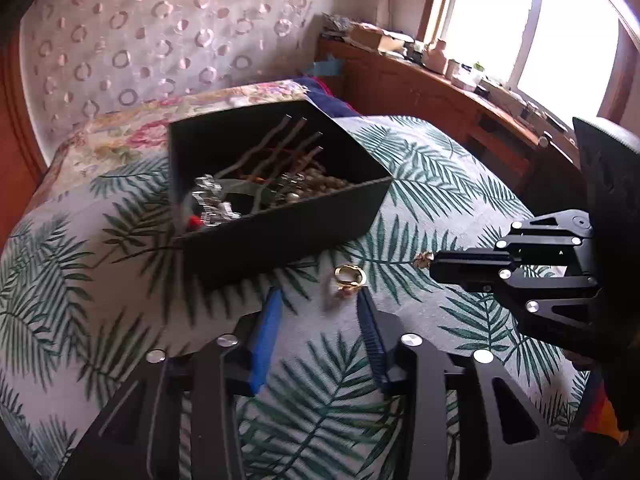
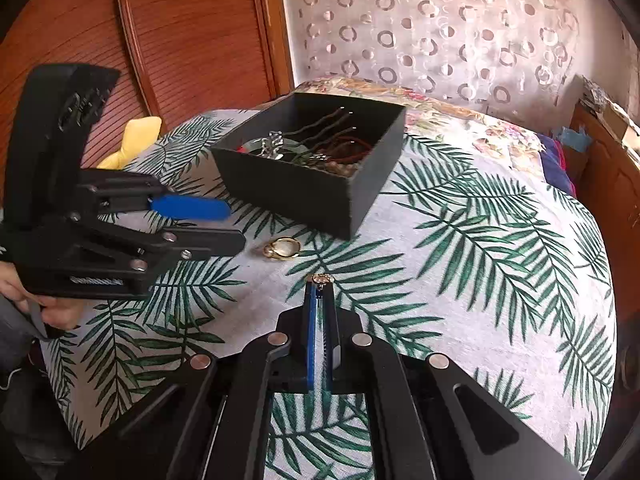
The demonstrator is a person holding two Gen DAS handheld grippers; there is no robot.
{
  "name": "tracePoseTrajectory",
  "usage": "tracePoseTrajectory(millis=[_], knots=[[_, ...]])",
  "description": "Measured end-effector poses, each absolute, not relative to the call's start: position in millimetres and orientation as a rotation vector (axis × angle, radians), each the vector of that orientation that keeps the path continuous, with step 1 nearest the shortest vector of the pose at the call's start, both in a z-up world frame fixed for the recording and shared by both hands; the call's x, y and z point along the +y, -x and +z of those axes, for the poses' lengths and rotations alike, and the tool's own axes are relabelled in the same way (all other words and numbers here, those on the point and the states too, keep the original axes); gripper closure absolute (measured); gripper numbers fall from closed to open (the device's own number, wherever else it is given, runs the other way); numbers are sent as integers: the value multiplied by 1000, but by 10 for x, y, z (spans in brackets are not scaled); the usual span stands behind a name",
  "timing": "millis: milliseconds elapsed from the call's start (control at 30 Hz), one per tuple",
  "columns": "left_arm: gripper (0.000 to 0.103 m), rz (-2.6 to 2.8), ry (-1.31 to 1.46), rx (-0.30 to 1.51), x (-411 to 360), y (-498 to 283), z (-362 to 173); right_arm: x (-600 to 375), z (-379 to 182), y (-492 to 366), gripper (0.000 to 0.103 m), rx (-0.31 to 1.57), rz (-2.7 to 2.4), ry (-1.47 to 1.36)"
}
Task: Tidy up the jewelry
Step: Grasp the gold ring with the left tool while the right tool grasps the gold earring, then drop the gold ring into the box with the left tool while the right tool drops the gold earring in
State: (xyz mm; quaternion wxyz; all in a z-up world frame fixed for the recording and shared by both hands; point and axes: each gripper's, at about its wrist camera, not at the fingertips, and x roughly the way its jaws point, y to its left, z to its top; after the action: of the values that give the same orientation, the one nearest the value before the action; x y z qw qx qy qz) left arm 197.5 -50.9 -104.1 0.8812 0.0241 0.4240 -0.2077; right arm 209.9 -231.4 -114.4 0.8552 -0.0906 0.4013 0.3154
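A black open box (image 1: 280, 236) (image 2: 312, 196) holding hairpins, beads and silver pieces sits on the leaf-print cloth. A gold ring (image 1: 351, 277) (image 2: 282, 249) lies on the cloth in front of the box. My left gripper (image 1: 318, 296) (image 2: 234, 226) is open, its blue-padded fingers just short of the ring on either side. My right gripper (image 2: 320, 282) (image 1: 432, 264) is shut on a small gold earring (image 2: 322, 278) (image 1: 423, 259), held just above the cloth to the right of the ring.
The leaf-print cloth (image 2: 460, 280) covers a bed, with a floral cover (image 1: 120, 132) behind the box. A wooden sideboard (image 1: 440, 92) with clutter stands under the window at right. A yellow cloth (image 2: 132, 140) lies at the bed's left edge.
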Motion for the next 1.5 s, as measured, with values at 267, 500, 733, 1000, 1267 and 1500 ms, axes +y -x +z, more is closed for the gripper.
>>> tracePoseTrajectory(millis=[267, 500, 733, 1000, 1267, 1500], knots=[[80, -443, -90, 903, -745, -2048, -1148, -2404, -1154, -2128, 99, 841, 663, 144], [92, -436, -106, 891, -787, -2095, -1164, -2457, -1152, -2120, 99, 840, 660, 133], [94, -441, -70, 854, -716, -2027, -1010, -2458, -1062, -2108, 99, 822, 672, 128], [94, -430, -43, 755, -576, -1956, -615, -2343, -796, -2187, 99, 759, 693, 136], [94, -374, -42, 716, -404, -2121, -460, -2197, -654, -2428, 99, 726, 708, 124], [94, -328, -46, 715, -277, -2334, -446, -2088, -681, -2646, 99, 737, 705, 130]])
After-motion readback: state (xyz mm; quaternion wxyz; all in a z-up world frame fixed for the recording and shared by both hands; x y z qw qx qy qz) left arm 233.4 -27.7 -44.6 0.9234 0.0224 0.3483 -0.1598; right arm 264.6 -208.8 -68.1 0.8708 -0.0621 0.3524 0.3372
